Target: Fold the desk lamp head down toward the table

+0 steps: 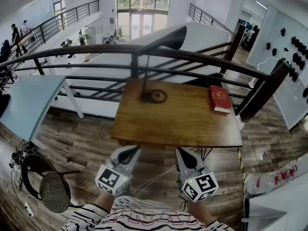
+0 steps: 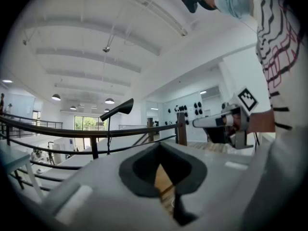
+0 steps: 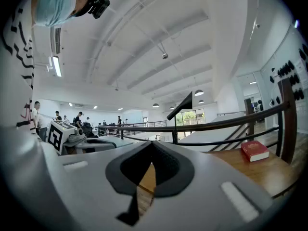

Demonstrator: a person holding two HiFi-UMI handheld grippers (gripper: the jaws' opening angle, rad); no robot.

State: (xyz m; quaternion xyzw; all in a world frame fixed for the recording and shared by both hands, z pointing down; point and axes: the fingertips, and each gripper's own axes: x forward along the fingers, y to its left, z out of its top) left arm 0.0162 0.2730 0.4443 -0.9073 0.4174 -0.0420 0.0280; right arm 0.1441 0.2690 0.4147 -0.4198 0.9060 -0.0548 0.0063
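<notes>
Both shut and empty, the left hand-held gripper and right hand-held gripper hovered before the bench, desk lamp well beyond.

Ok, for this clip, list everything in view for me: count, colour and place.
table: one, brown wood, centre, against the railing
desk lamp: one, black, base on the table's far left part, head raised above the railing
book: one, red, flat on the table's far right part
railing: one, dark, behind the table
side table: one, light blue, left
round chair: one, black, on the floor at lower left
wall board: one, white with black items, right
people: a few, dark clothes, far left walkway
left gripper: one, grey, shut, empty, short of the table's near edge
right gripper: one, grey, shut, empty, beside the left gripper
striped top: one, white with dark stripes, bottom edge
</notes>
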